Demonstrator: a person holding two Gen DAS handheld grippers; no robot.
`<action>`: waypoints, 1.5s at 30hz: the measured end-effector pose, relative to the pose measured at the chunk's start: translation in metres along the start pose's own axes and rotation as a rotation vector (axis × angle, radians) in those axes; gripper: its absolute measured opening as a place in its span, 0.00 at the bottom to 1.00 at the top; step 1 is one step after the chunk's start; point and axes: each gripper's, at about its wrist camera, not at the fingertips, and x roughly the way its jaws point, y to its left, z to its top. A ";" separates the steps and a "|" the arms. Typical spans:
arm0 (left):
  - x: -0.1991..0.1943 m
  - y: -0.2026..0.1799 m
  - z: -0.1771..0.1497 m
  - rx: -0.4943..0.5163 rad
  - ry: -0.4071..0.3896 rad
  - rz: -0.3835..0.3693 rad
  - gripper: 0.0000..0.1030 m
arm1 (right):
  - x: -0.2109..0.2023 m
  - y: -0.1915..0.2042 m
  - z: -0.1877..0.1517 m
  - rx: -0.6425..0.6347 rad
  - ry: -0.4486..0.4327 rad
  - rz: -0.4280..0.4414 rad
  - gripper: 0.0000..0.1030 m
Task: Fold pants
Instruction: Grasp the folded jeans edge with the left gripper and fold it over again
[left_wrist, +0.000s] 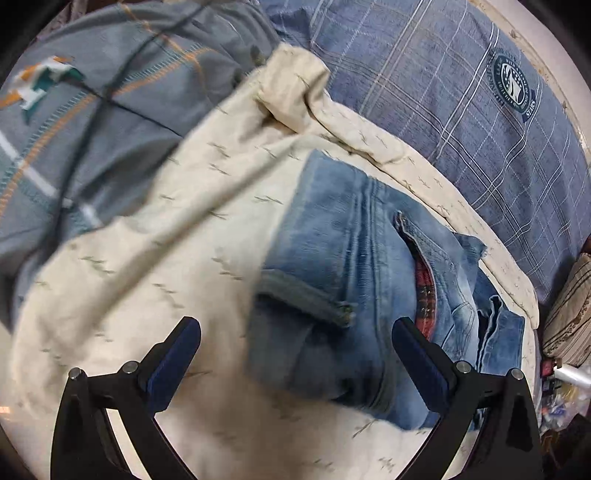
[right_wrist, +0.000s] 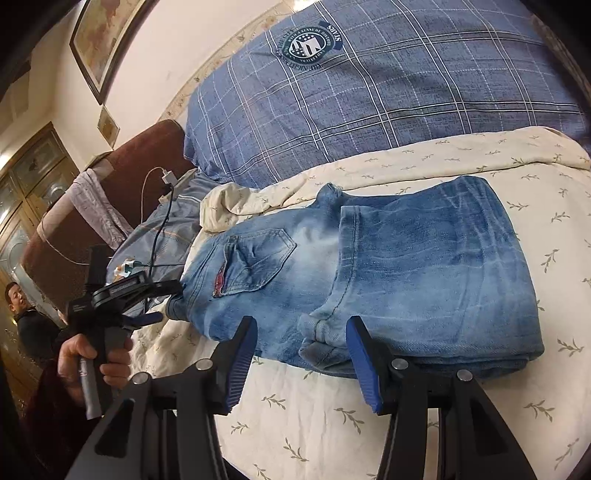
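- Here, nearest the right wrist camera, the right gripper (right_wrist: 301, 363) hovers with its blue pads apart and nothing between them, just short of the near edge of the jeans (right_wrist: 369, 273).
- The jeans, the landmark for everything else, lie on a cream leaf-print sheet (right_wrist: 303, 417), already doubled: the leg part is folded over the seat, and a hem sits at the near edge.
- At the waistband end of the jeans, a hand (right_wrist: 94, 360) holds the left gripper (left_wrist: 295, 363); its jaws stand wide and released above the denim, gripping nothing.
- A back pocket (right_wrist: 258, 258) with a red lining faces up, between the fold and the waistband.
- Beyond the jeans lies a blue plaid quilt (right_wrist: 388, 92) with a round crest; past the waistband end, a grey blanket (left_wrist: 92, 122).
- To fold well, each gripper would probably best pinch all layers at one corner of the waistband end, lift together, and carry it over evenly so edges align without wrinkling.
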 end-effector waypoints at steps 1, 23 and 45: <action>0.006 -0.003 0.001 0.002 0.011 -0.005 1.00 | 0.000 -0.001 0.000 0.002 0.001 -0.002 0.52; -0.051 -0.110 -0.004 0.306 -0.209 -0.043 0.32 | -0.029 -0.068 0.026 0.259 -0.164 -0.108 0.52; 0.016 -0.329 -0.166 1.006 -0.120 -0.109 0.63 | -0.106 -0.182 0.028 0.646 -0.340 -0.089 0.52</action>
